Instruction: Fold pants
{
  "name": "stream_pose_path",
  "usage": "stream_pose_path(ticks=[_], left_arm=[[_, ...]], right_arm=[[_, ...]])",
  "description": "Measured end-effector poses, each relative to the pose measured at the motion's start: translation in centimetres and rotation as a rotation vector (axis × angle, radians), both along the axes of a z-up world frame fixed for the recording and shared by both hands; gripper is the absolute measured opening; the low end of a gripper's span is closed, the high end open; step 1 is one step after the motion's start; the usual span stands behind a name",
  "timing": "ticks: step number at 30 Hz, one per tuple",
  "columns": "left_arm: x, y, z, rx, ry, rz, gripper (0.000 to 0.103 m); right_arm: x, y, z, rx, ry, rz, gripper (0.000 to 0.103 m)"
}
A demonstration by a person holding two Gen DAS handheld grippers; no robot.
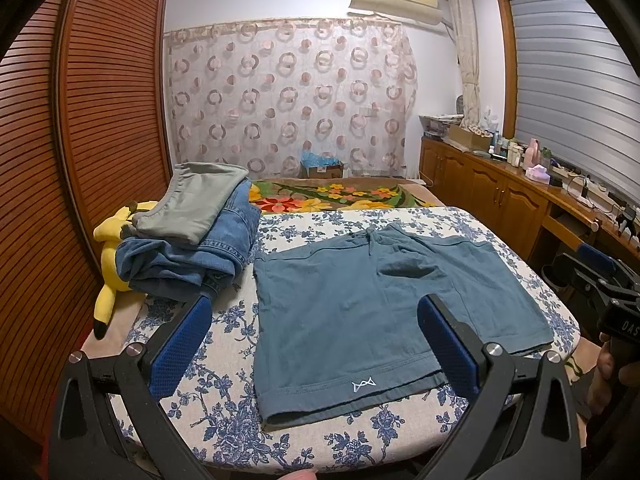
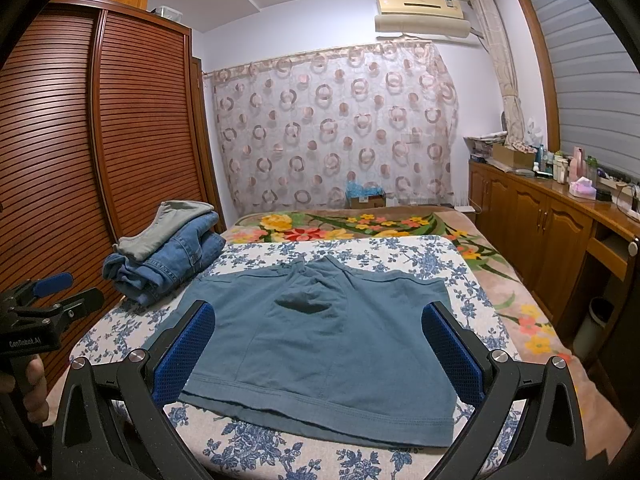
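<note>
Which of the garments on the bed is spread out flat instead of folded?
The teal shorts, lying flat on the floral sheet in front of both open grippers. The grey pair and the jeans are folded and stacked at the left.

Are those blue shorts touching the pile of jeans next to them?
Apart. The left wrist view shows a strip of flowered sheet between the shorts and the jeans.

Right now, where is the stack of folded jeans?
In both views the stack of folded jeans lies at the far left of the blue floral board, left of the teal shorts, beside the yellow plush toy.
</note>
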State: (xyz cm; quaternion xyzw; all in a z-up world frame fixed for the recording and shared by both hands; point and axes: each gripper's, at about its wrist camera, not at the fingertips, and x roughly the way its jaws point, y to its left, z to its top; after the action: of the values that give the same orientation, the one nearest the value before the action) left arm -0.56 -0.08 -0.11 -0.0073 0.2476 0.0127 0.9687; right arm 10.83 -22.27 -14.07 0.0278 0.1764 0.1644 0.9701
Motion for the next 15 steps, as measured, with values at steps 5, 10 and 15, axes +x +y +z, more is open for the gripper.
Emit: stream_pose_path(ticks=[5, 10, 15], left_arm=[[-0.02, 0.0, -0.01, 0.0, -0.001, 0.0, 0.103], [-0.11, 0.0, 0.01, 0.0, -0.002, 0.0, 0.103], [-0.15, -0.02, 0.01, -0.001, -0.001, -0.001, 0.103]], right_arm=[[-0.01, 0.0, -0.02, 0.0, 0.0, 0.001, 0.103], [0.0, 0.01, -0.03, 0.001, -0.001, -0.001, 0.103], [-0.02, -0.01, -0.06, 0.002, 0.001, 0.001, 0.103]])
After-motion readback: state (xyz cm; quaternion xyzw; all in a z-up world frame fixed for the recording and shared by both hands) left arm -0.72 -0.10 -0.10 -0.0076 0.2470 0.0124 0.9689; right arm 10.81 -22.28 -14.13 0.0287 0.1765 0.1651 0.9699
